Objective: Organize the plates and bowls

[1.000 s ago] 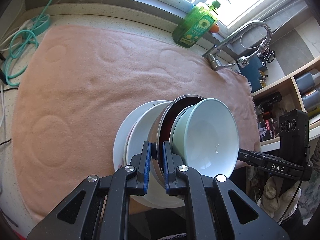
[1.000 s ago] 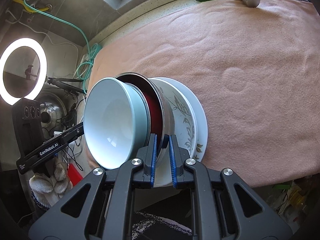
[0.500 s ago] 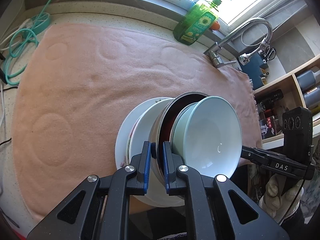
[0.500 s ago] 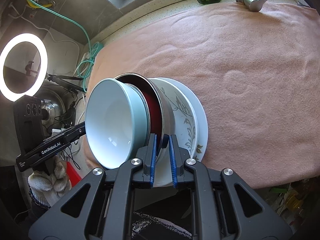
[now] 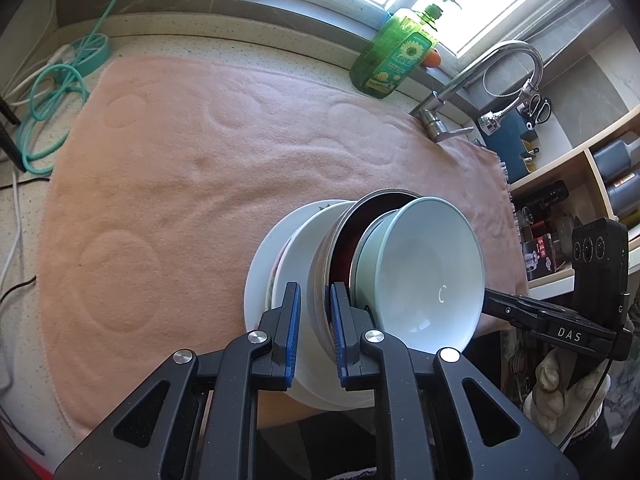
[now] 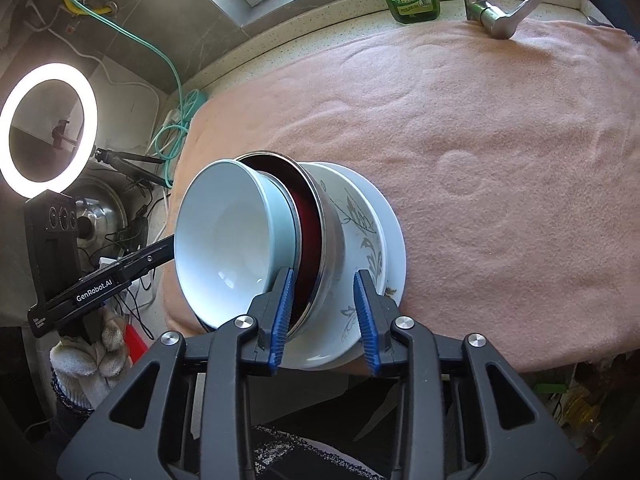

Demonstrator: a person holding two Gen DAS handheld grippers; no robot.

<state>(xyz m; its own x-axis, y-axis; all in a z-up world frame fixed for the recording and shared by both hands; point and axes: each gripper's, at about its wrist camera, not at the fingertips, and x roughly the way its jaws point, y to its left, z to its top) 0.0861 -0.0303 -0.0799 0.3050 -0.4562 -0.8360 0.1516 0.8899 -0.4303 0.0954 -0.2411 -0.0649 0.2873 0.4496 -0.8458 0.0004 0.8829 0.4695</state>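
Metal bowl (image 6: 332, 236) rim sits between both grippers: right gripper (image 6: 324, 320) just opened, pads clear; left gripper (image 5: 314, 334) narrow, loosening.

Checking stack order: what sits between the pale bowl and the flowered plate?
The steel bowl, nested between the pale bowl and flowered plate; right wrist view.

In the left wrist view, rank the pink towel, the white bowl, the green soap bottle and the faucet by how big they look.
1. pink towel
2. white bowl, though it sits nearest the camera
3 and 4. green soap bottle and faucet look alike; not ranked.
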